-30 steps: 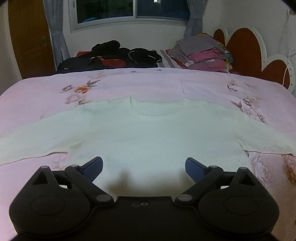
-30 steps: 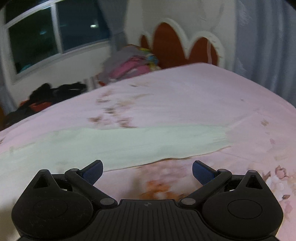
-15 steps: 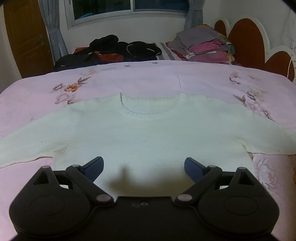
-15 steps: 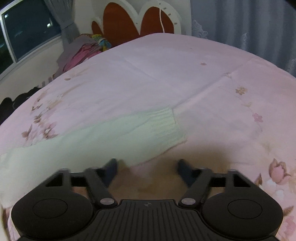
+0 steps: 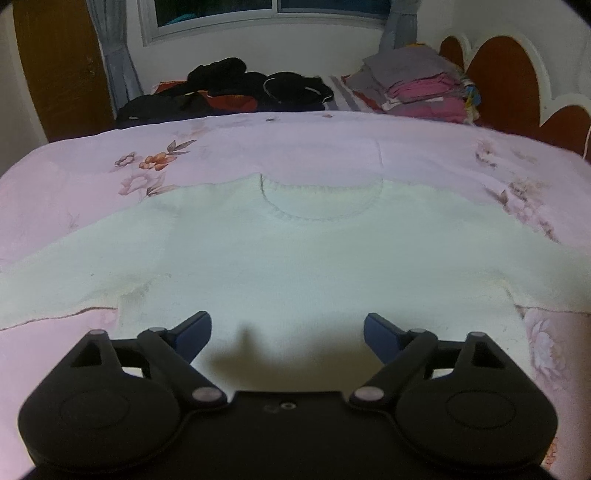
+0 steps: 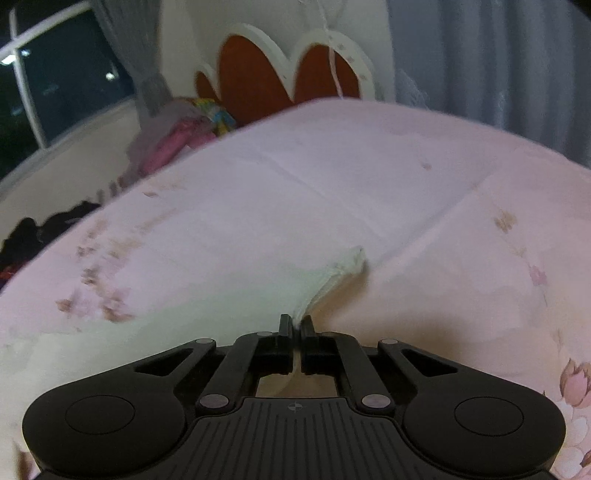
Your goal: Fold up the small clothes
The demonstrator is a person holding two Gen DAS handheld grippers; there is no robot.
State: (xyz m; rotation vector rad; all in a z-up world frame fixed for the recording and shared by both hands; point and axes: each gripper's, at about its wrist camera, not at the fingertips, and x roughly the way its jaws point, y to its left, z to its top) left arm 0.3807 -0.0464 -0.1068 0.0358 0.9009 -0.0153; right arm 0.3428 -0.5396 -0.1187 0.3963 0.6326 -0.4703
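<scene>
A bedroom at night: a bed (image 5: 332, 155) under a pale pink sheet printed with flowers fills both views, with a dark window (image 5: 273, 5) and grey curtains behind it, a brown scalloped headboard (image 5: 509, 81) with white edging off to the right, a heap of black clothes (image 5: 236, 92) along the far edge and a stack of folded pink and grey clothes (image 5: 417, 86) beside the headboard.

The white sweater (image 5: 303, 266) lies flat on the bed straight ahead of the left claw (image 5: 287, 330), neckline away from it and sleeves spread out to either side. The left claw hangs just above the sweater's near hem with its two blue-tipped fingers (image 5: 194, 330) wide apart, gripping nothing; its shadow falls on the knit between them.

In the right wrist view, the right claw (image 6: 294, 326) has its fingers brought together on the cuff end of the sleeve (image 6: 325, 280), which rises from the sheet into the pinch as a narrow ridge. The rest of that sleeve trails off to the claw's left, flat on the bed.
</scene>
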